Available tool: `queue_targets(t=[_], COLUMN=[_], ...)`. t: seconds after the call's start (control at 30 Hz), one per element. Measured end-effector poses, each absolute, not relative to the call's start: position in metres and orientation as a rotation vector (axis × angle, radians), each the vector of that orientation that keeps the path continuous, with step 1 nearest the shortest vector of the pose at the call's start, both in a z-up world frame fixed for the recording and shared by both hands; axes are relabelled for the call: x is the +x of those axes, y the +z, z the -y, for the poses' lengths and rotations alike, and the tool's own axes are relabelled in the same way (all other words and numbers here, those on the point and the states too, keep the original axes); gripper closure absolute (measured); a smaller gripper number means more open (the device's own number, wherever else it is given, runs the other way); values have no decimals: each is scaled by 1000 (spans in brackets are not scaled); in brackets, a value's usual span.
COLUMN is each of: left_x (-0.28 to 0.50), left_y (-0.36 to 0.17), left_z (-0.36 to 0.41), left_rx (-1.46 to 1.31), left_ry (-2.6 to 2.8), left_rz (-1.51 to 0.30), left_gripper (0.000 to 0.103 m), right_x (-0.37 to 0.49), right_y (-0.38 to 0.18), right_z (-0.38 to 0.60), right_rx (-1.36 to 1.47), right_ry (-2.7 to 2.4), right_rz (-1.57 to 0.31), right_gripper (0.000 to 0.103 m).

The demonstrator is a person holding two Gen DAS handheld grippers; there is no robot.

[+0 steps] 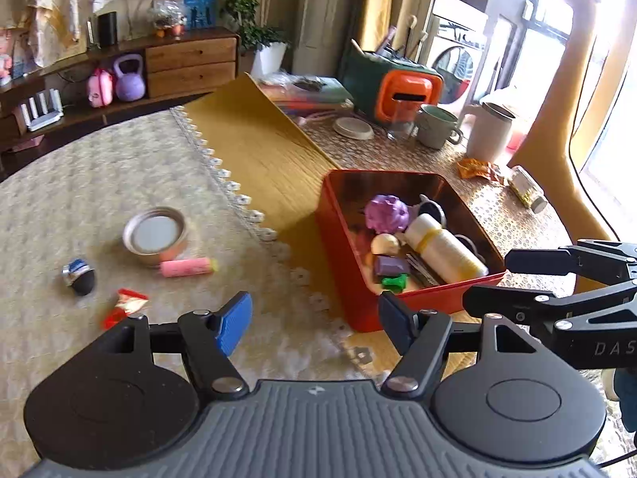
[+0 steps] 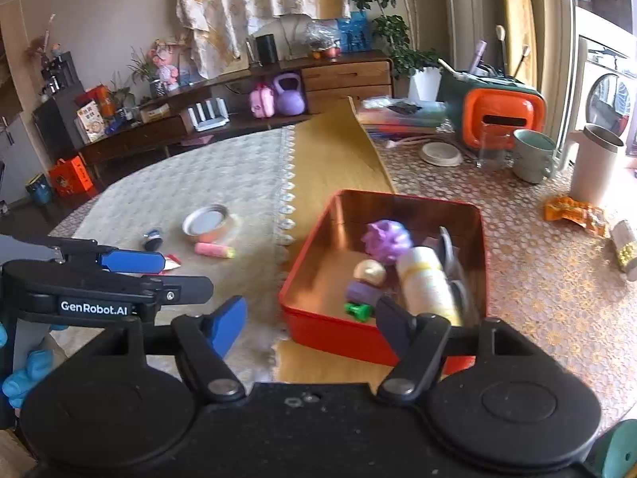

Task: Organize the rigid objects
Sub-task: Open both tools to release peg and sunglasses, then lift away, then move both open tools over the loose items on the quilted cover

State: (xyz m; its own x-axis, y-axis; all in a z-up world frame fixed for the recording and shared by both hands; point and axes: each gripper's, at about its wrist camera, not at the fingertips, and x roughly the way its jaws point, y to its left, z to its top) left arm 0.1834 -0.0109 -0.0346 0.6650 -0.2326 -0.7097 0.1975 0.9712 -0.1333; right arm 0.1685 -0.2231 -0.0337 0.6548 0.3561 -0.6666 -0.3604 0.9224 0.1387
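A red tin box [image 1: 350, 310] [image 2: 318, 318] stands on the table and holds a purple knobbly ball [image 1: 387, 213], a white-and-yellow roll [image 1: 442, 249] [image 2: 426, 283], a beige ball, a purple block and a green piece [image 2: 358, 311]. On the cream cloth to the left lie a round tin with a lid [image 1: 155, 236] [image 2: 209, 221], a pink cylinder [image 1: 187, 267], a black-and-blue egg-shaped thing [image 1: 81, 277] and a red-and-white wrapper [image 1: 125, 306]. My left gripper [image 1: 314, 324] is open and empty, in front of the box. My right gripper [image 2: 310, 324] is open and empty at the box's near edge.
At the back right stand an orange-and-green case [image 1: 406, 91], a green mug [image 1: 436, 125], a glass, a white jug [image 1: 489, 133], a small dish [image 1: 352, 127], an orange snack bag [image 1: 477, 169] and a small jar [image 1: 527, 189]. A low wooden sideboard stands beyond the table.
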Motion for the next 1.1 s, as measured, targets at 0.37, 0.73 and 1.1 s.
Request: queue_targets(t=[0.37,0.73,1.1], left_x=[157,155,183], left_y=[-33,-50,-82], left_z=[-39,-81,-113], left_rx=[-65,-64,-136], left_ry=[-177,-62,-19], left_rz=[-774,-740,-786], left_gripper=[27,20,20], right_x=[163,182,231], right_y=[-33,-41,-67], right_z=[174,129,92], right_rx=[-39,-68,-122], right_ry=[478,546,572], right_rz=[-733,-734,-802], right_gripper=[17,0,0])
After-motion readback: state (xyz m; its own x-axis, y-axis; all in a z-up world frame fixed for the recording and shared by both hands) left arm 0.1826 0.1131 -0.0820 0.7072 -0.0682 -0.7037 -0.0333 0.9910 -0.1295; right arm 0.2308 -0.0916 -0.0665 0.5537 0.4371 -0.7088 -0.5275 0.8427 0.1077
